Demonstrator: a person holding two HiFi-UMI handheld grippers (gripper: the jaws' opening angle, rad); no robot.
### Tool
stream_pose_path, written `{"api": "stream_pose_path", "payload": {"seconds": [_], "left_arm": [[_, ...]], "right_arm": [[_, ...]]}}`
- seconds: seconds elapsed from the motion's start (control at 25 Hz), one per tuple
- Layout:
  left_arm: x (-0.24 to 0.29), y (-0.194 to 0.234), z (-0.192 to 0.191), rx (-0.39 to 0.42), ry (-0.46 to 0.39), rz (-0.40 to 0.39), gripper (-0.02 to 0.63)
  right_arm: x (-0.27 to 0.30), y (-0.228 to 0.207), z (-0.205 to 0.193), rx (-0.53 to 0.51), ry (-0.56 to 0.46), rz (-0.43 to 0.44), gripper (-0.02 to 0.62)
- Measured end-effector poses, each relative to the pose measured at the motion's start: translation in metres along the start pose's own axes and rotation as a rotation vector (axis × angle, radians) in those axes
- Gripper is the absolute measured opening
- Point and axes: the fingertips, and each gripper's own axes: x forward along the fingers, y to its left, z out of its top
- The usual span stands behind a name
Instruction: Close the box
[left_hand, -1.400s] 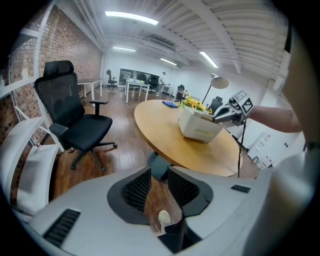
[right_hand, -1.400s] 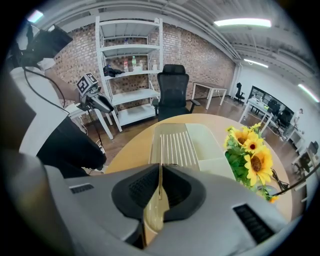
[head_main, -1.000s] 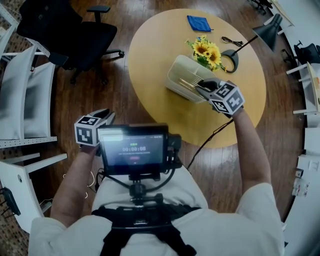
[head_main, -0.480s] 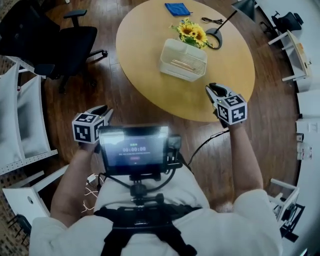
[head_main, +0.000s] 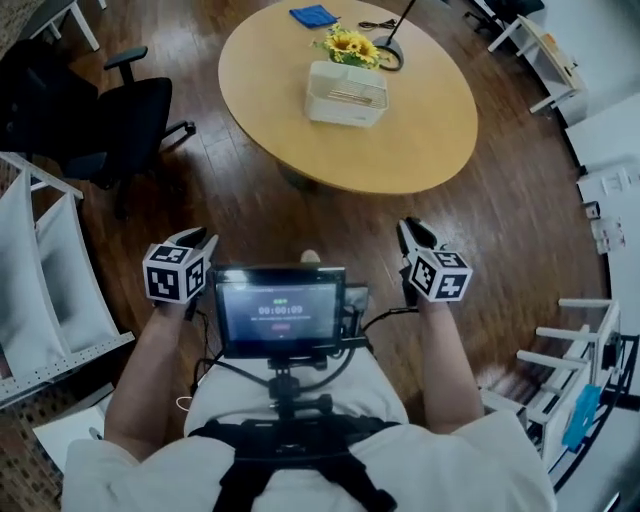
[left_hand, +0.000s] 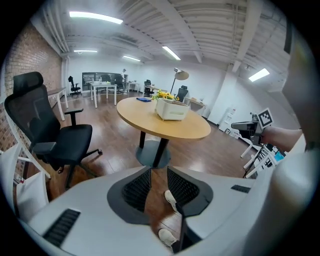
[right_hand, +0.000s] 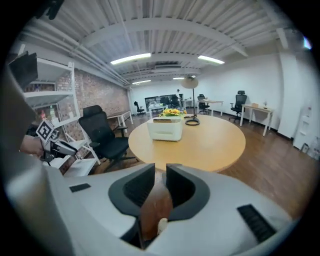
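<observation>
The white box (head_main: 346, 93) stands on the round wooden table (head_main: 410, 140), its lid lying flat on top; it also shows as the box (left_hand: 172, 110) in the left gripper view and the box (right_hand: 164, 128) in the right gripper view. Both grippers are held close to the body, far from the table. My left gripper (head_main: 195, 238) is open, with only floor and shoes seen through its gap (left_hand: 159, 172). My right gripper (head_main: 412, 232) has its jaws opening, and nothing lies between them (right_hand: 160, 170).
Sunflowers (head_main: 350, 43), a blue cloth (head_main: 313, 15) and a lamp base (head_main: 388, 55) sit behind the box. A black office chair (head_main: 130, 115) and white shelving (head_main: 40, 270) stand at the left, a white rack (head_main: 575, 370) at the right. A chest-mounted screen (head_main: 280, 310) sits between the grippers.
The right gripper has left the box and drawn back beside the body. The person has stepped away from the table, so the box now lies far ahead.
</observation>
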Motion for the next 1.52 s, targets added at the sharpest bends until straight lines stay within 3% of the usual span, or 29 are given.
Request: {"api": "stream_pose_path", "payload": {"seconds": [0.36, 0.8, 1.08, 1.52], "left_arm": [[-0.051, -0.018, -0.034, 0.037, -0.018, -0.057, 0.109], [-0.062, -0.029, -0.067, 0.028, -0.001, -0.078, 0.109], [-0.074, -0.071, -0.073, 0.051, 0.0, -0.082, 0.109], [-0.067, -0.076, -0.078, 0.068, 0.014, -0.099, 0.109]], "right_arm": [[-0.103, 0.04, -0.084, 0.13, 0.026, -0.104, 0.089], [-0.134, 0.072, -0.089, 0.107, -0.021, -0.094, 0.089], [-0.173, 0.055, -0.116, 0.106, -0.009, -0.098, 0.089], [-0.169, 0.057, -0.134, 0.117, 0.01, -0.1, 0.089]]}}
